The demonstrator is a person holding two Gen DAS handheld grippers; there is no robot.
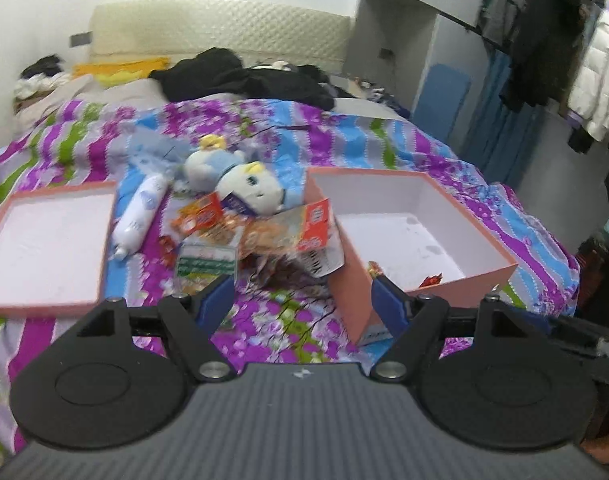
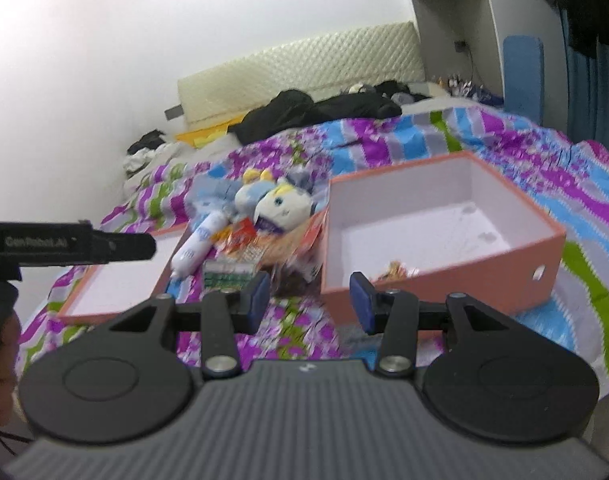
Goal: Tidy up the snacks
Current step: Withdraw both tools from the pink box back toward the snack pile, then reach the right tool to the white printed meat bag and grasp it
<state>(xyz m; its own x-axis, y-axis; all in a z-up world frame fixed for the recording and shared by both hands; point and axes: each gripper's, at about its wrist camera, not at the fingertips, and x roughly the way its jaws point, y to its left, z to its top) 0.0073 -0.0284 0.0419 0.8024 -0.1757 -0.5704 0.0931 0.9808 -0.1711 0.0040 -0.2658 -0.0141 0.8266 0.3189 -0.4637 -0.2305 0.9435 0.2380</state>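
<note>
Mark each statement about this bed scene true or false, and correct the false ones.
1. The deep pink box already holds a few small wrapped snacks. True.
2. The left gripper holds a snack. False: its jaws are open and empty.
3. The plush toy lies inside the shallow lid. False: it lies on the bedspread between lid and box.
4. A white bottle lies beside the lid. True.

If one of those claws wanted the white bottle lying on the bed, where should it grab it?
Probably around the middle of the white bottle, coming down from above with one finger on each long side. It lies flat on the bedspread, so its round body gives two opposite sides to pinch. The lid sits close on one side.
</note>
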